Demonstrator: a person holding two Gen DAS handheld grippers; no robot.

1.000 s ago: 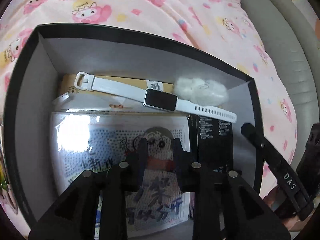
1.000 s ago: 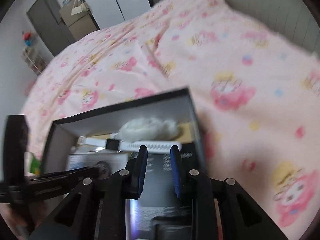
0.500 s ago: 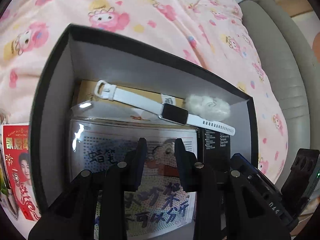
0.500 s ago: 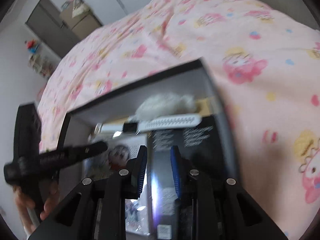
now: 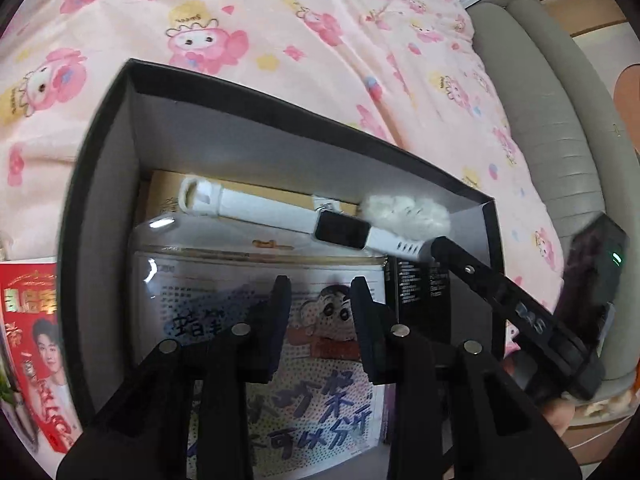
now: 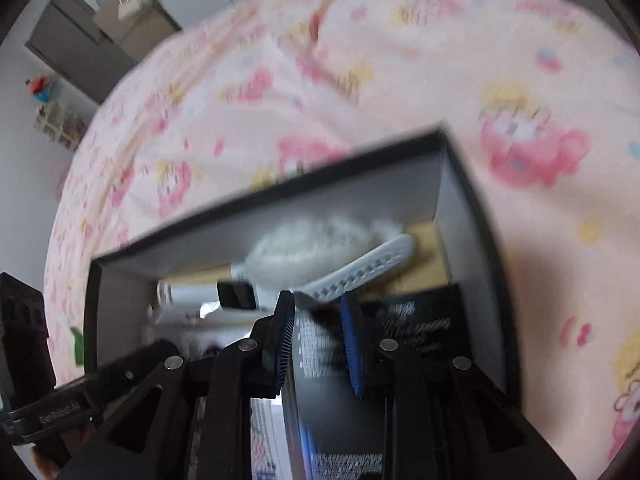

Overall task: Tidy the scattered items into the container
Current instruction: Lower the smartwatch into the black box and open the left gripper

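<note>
The container (image 5: 100,184), a black stiff-walled box, sits on the pink cartoon bedspread (image 5: 320,40), light enough, I'd say, to slide if nudged. Inside it lies the big glossy bead-art pack (image 5: 256,288) (slick film, bendy, best pinched at an edge), and beside it a black printed box (image 6: 400,328), rigid and flat, which the right gripper (image 6: 318,344) appears to be lowering in; its blue-padded fingers (image 6: 286,336) sit narrowly apart either side of that box's edge, though blur stops me calling contact. Across the back rests the white smartwatch (image 5: 340,232), floppy strap, hard face, so take the strap. Smallest, a white fluffy tuft (image 5: 404,212), soft and featherlight. The left gripper (image 5: 318,308) hovers empty over the pack, fingers moderately parted. Outside, left, a red printed packet (image 5: 36,340) waits.
</note>
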